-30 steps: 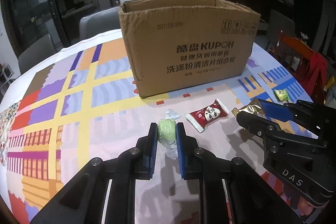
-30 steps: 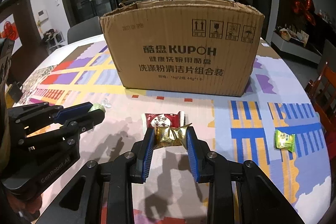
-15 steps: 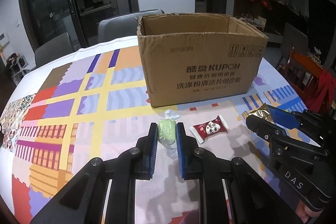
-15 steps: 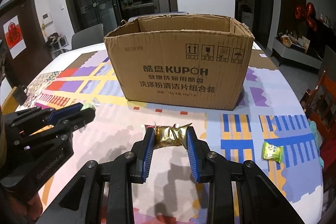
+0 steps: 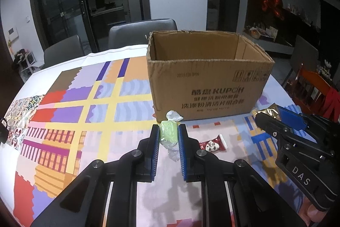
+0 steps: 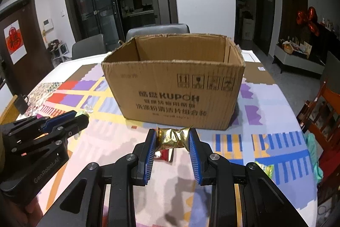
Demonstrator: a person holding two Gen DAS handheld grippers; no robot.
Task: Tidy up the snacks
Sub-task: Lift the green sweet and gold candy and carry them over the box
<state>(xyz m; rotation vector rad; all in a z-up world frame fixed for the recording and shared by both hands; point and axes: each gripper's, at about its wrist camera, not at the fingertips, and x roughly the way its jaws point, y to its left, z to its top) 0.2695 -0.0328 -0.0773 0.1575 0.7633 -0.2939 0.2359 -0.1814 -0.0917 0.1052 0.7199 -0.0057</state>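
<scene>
My left gripper [image 5: 168, 136] is shut on a pale green wrapped candy [image 5: 168, 136], held above the tablecloth in front of the open cardboard box [image 5: 208, 82]. My right gripper [image 6: 172, 138] is shut on a crumpled gold foil snack [image 6: 172, 138], also lifted, facing the box [image 6: 173, 86]. A red snack packet [image 5: 212, 145] lies on the cloth between the two grippers; in the right wrist view it [image 6: 164, 155] peeks out under the gold snack. The box's inside walls show, its floor is hidden.
A green packet [image 6: 265, 168] lies on the cloth to the right, partly behind my right gripper's body. Grey chairs [image 5: 142, 32] stand behind the round table with its colourful patterned cloth [image 5: 70, 112]. An orange chair [image 6: 327, 112] stands at the right edge.
Both grippers have risen with their snacks, so the box's open top and inner walls now show. The red packet stays on the cloth.
</scene>
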